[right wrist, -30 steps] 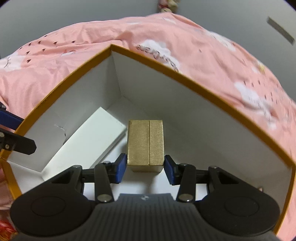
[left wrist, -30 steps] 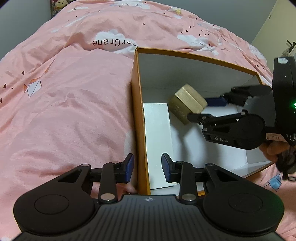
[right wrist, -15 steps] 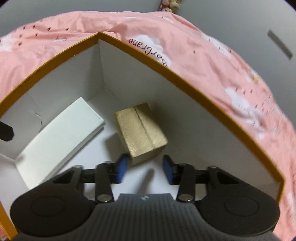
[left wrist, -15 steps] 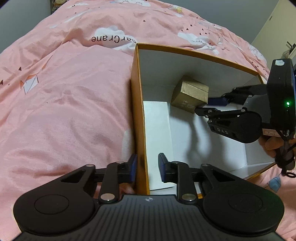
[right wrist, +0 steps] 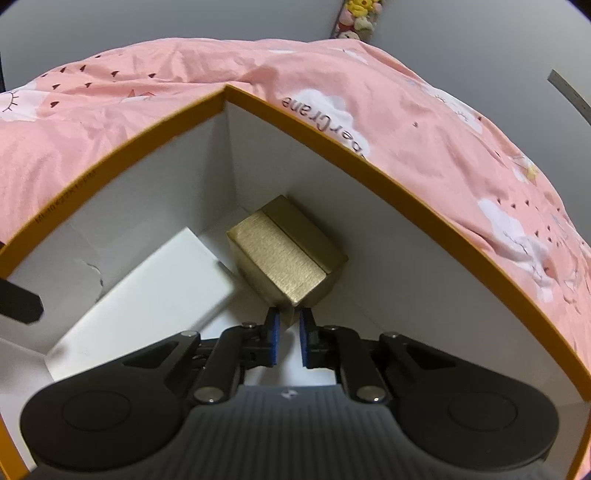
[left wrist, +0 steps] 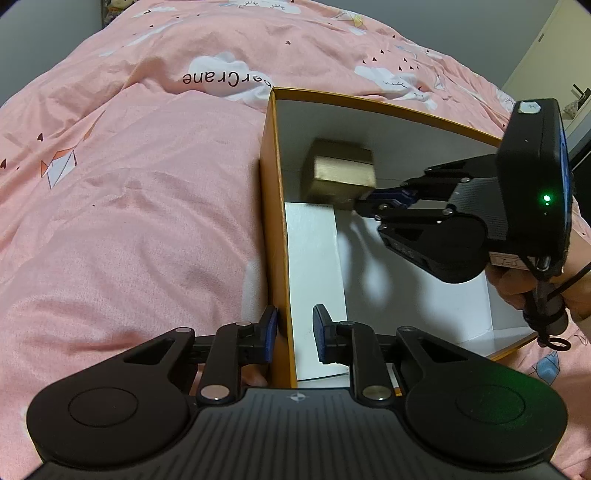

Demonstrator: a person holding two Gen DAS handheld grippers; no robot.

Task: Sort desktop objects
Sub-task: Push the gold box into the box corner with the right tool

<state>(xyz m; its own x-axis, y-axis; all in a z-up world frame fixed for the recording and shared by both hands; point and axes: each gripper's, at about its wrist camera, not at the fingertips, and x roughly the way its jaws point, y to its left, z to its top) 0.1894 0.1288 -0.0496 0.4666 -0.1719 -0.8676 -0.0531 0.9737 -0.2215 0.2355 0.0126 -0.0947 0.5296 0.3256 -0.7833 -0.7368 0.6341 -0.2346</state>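
Observation:
An orange-rimmed cardboard box (left wrist: pixel 388 107) (right wrist: pixel 369 162) with a white inside sits on the bed. A gold box (left wrist: pixel 340 173) (right wrist: pixel 284 254) lies tilted in its far corner, beside a flat white box (left wrist: pixel 314 266) (right wrist: pixel 155 295) along the wall. My right gripper (right wrist: pixel 290 339) (left wrist: pixel 365 203) reaches into the big box. Its jaws are closing to a narrow gap, with the tips at the gold box's near lower corner and no grip on it. My left gripper (left wrist: pixel 295 332) straddles the big box's near wall: the left pad lies against it, the right pad stands off.
A pink printed bedspread (left wrist: pixel 129 184) surrounds the box on all sides and rises behind it. A person's hand (left wrist: pixel 517 284) holds the right gripper over the box's right side. Plush toys (right wrist: pixel 360 14) hang at the far wall.
The right gripper let go of the gold box, which now lies tilted deeper in the corner. Its jaws have narrowed to a slit. The left jaws narrowed around the wall.

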